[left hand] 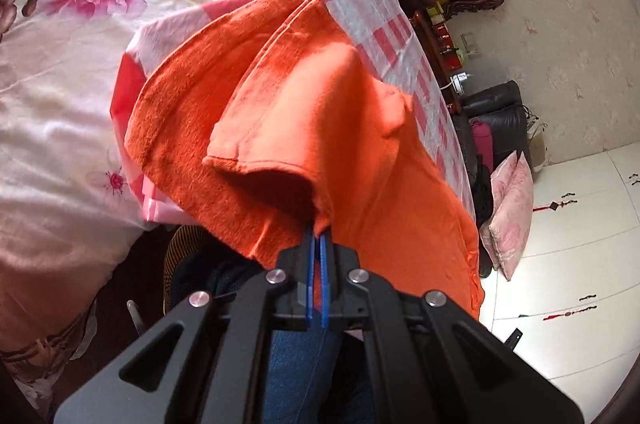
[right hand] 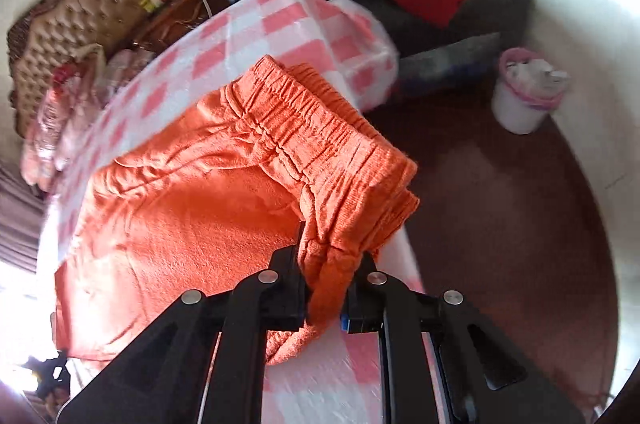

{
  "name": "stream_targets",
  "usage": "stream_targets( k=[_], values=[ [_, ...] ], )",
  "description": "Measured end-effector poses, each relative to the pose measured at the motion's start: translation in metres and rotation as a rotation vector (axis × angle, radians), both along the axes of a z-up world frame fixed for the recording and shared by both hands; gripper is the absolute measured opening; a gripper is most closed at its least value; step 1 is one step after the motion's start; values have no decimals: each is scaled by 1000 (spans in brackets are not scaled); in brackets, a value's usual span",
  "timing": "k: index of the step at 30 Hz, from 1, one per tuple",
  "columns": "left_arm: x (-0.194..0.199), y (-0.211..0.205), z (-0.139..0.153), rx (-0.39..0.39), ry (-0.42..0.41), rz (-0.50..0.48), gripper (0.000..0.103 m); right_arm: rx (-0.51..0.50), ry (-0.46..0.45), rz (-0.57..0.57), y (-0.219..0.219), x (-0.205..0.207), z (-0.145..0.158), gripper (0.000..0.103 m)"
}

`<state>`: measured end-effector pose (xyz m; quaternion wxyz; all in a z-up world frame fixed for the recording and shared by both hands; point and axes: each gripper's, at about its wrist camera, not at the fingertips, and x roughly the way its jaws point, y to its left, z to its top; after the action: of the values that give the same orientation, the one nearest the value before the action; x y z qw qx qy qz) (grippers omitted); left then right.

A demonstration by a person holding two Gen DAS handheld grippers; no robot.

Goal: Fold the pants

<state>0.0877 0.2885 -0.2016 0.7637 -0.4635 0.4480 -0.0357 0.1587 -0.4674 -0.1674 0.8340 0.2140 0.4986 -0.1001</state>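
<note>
Orange pants (right hand: 192,208), elastic waistband (right hand: 320,144), checked cloth (right hand: 288,20), no legible writing

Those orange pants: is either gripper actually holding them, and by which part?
Both are. The left gripper pinches the orange pants by a leg's hemmed cuff edge; the right gripper is clamped on the bunched elastic waistband.
</note>
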Motion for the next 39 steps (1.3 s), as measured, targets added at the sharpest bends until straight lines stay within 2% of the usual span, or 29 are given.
stream_targets(
  k=[1, 4, 7, 10, 12, 13, 14, 15, 16, 17, 18, 19, 20, 22, 24, 26, 28, 29, 31, 32, 33, 34, 35, 36, 39],
  values=[
    [-2, 0, -1, 0, 0, -1, 3, -32, 14, -15, 1, -6, 0, 12],
    [-6, 10, -3, -35, -42, 30, 35, -107, 47, -25, 3, -17, -4, 12],
    [-4, 24, -9, -159, -85, 64, 38, -124, 53, -24, 2, -20, -7, 12],
    [0, 39, -18, -300, -99, 140, 41, -144, 70, -24, 5, -16, -7, 12],
    [5, 50, -31, -381, -55, 208, 35, -168, 83, -19, 9, -14, -6, 13],
    [8, 55, -31, -370, -44, 226, 11, -175, 87, -19, 10, -14, -5, 13],
    [8, 59, -18, -266, -34, 241, 3, -177, 87, -22, 11, -14, -2, 13],
    [7, 59, 0, -178, -59, 236, 3, -171, 72, -22, 13, -15, 4, 13],
    [4, 54, 28, -66, -118, 205, 3, -167, 54, -13, 16, -17, 10, 13],
    [-1, 44, 54, 78, -154, 170, 3, -171, 32, -2, 20, -18, 17, 12],
    [-6, 34, 70, 196, -165, 147, 3, -176, 10, 13, 25, -19, 24, 12],
    [-11, 27, 76, 267, -166, 137, 3, -175, 4, 22, 28, -18, 26, 12],
    [-14, 26, 69, 278, -138, 137, 3, -181, 9, 30, 29, -17, 25, 12],
    [-13, 32, 34, 240, -28, 147, 3, -209, 57, 28, 30, -11, 12, 12],
    [-14, 35, 8, 215, 33, 143, 3, -194, 78, 29, 29, -11, 4, 12],
    [-19, 31, 18, 269, 4, 127, 3, -208, 49, 35, 34, -15, 15, 12],
    [-17, 24, 47, 358, -71, 113, 3, -219, 11, 47, 38, -19, 30, 12],
    [-16, 24, 49, 366, -65, 112, 4, -223, 14, 50, 39, -19, 32, 12],
    [-5, 28, 29, 348, 17, 90, 4, -238, 63, 56, 40, -15, 20, 12],
    [-2, 32, 16, 334, 55, 83, 7, -239, 89, 53, 39, -15, 13, 12],
    [-2, 35, 12, 325, 58, 91, 11, -230, 110, 56, 40, -16, 5, 12],
    [-4, 36, 15, 354, 68, 93, 25, -230, 117, 64, 42, -17, 2, 12],
    [-8, 38, 20, 393, 72, 101, 47, -243, 123, 78, 46, -19, -1, 12],
    [-9, 43, 26, 419, 56, 115, 53, -250, 127, 87, 48, -20, -3, 12],
    [-1, 54, 54, 512, -46, 107, 53, -250, 134, 87, 48, -19, -8, 12]
  ],
)
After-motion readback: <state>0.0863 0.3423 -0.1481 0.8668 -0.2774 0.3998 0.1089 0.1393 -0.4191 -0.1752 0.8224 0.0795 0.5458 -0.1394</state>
